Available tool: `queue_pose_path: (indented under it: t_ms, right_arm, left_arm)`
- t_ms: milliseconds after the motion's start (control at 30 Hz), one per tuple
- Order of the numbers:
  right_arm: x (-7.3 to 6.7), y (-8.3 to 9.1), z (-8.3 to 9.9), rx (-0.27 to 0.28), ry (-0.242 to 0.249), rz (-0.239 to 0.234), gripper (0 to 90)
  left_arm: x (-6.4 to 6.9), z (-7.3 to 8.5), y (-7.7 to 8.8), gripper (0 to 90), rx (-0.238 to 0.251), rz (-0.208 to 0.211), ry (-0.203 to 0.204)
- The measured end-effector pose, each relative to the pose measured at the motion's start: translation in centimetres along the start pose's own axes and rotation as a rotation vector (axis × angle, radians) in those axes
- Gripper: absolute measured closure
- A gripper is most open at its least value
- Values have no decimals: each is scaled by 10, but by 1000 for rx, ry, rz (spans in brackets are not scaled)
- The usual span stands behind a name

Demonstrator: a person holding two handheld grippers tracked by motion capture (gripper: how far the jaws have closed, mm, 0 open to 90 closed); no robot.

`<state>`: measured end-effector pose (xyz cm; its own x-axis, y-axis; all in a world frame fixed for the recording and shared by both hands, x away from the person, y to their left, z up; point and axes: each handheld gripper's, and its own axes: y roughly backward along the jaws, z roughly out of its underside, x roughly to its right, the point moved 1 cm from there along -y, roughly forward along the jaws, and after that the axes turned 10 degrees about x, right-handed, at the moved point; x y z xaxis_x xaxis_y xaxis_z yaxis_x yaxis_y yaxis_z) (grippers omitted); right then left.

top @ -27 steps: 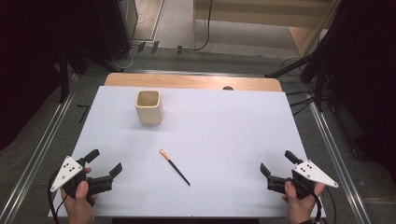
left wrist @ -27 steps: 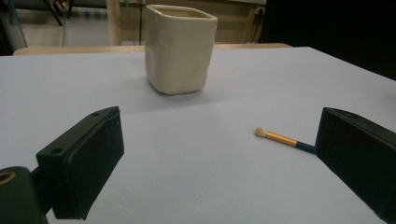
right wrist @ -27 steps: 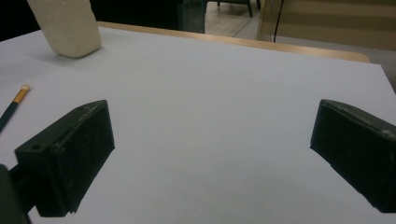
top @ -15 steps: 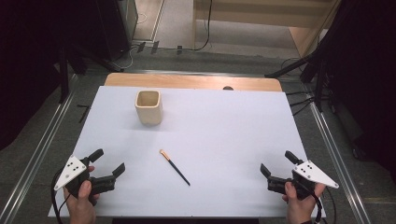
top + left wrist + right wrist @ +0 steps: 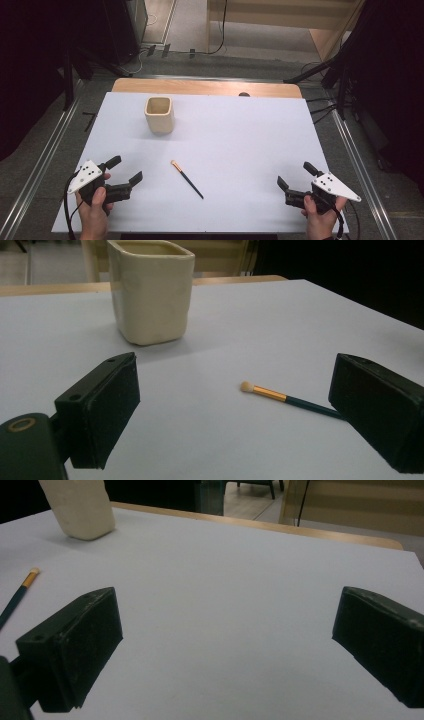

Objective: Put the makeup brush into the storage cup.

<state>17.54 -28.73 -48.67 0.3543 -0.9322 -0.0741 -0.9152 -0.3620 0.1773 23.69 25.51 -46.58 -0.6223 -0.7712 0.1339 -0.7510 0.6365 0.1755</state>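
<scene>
In the high view, the left gripper (image 5: 125, 169) is seen at the lower left of the picture, held in a hand (image 5: 95, 207) that comes in from the bottom edge. Its two black jaws are spread wide apart, and nothing is held or touched by them. In the left gripper view, one jaw is seen at the lower left and the other at the right edge, with bare white table between them.

The small brush (image 5: 186, 178) is seen lying flat on the white table (image 5: 240, 130), a little below the middle of the high view. It is to the right of the left gripper and apart from it. Its pale tip points to the upper left. In the left gripper view, the dark end of the brush (image 5: 280, 396) is hidden behind the right-hand jaw.

A cream cup (image 5: 160, 114) is seen standing upright in the upper left part of the table, well apart from the brush.

The right gripper (image 5: 294, 176) is seen at the lower right, held in the other hand (image 5: 320, 220). Its jaws are also spread wide, and nothing is gripped between them.
</scene>
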Motion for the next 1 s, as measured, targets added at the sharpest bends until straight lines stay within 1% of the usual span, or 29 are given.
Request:
queue_pose_path:
  t_ms: [33,67,100,167,200,233,267,300,333,367,400,433,467,500,533,633,667,733,767,833,867,900,933,967,1000]
  right_arm:
    - [0,0,0,0,0,0,1]
    - [0,0,0,1,1,-1,1]
    - [0,0,0,1,1,-2,1]
    - [0,1,0,1,1,0,1]
    - [0,1,0,1,2,0,1]
    - [0,1,0,0,2,-1,2]
    - [1,1,0,0,4,-2,1]
    - [1,1,0,-1,5,-2,1]
    - [1,1,0,-1,5,-2,1]
    - [0,1,0,0,5,-2,1]
    - [0,1,0,0,7,-3,1]
    - [0,1,0,0,7,-3,1]
    - [0,1,0,-1,8,-3,2]
    - [0,1,0,-1,9,-3,1]
    - [0,1,0,-3,8,-3,1]
    - [0,1,1,-4,8,-6,2]
    - [0,1,1,-6,8,-6,1]
    - [0,0,1,-7,11,-7,2]
    - [-1,0,1,-9,7,-8,2]
    - [-1,0,1,-8,11,-12,2]
    - [-1,0,1,-11,11,-13,2]
    - [-1,0,1,-11,11,-13,2]
    - [-1,-1,2,-14,12,-12,2]
    - [-1,-1,2,-15,13,-14,2]
    - [-1,-1,2,-15,13,-15,2]
  left_arm:
    - [1,-1,-2,69,-3,2,-2]
    - [2,-4,-5,69,-6,12,-2]
    - [2,-4,-5,70,-6,12,-2]
    - [3,-8,-11,74,-12,32,-5]
    - [3,-8,-11,74,-12,32,-5]
    - [4,-9,-13,74,-12,42,-3]
    - [5,-10,-15,80,-16,52,-3]
    - [6,-11,-19,109,-23,65,-10]
    - [6,-11,-19,129,-23,65,-10]
    - [7,-12,-21,129,-28,71,-14]
    - [9,-13,-26,134,-44,85,-23]
    - [9,-13,-26,134,-44,85,-23]
    - [10,-14,-28,134,-49,91,-27]
    - [11,-16,-32,135,-61,103,-40]
    - [12,-17,-35,135,-67,108,-42]
    - [15,-19,-42,138,-90,139,-52]
    - [17,-20,-46,139,-106,152,-61]
    - [19,-21,-52,139,-124,173,-70]
    - [19,-21,-52,141,-124,173,-70]
    - [21,-21,-57,145,-145,197,-74]
    - [24,-20,-63,145,-165,218,-90]
    - [24,-20,-63,147,-165,218,-90]
    - [25,-20,-67,150,-189,237,-102]
    - [25,-20,-70,153,-201,246,-107]
    - [25,-20,-70,154,-201,246,-107]
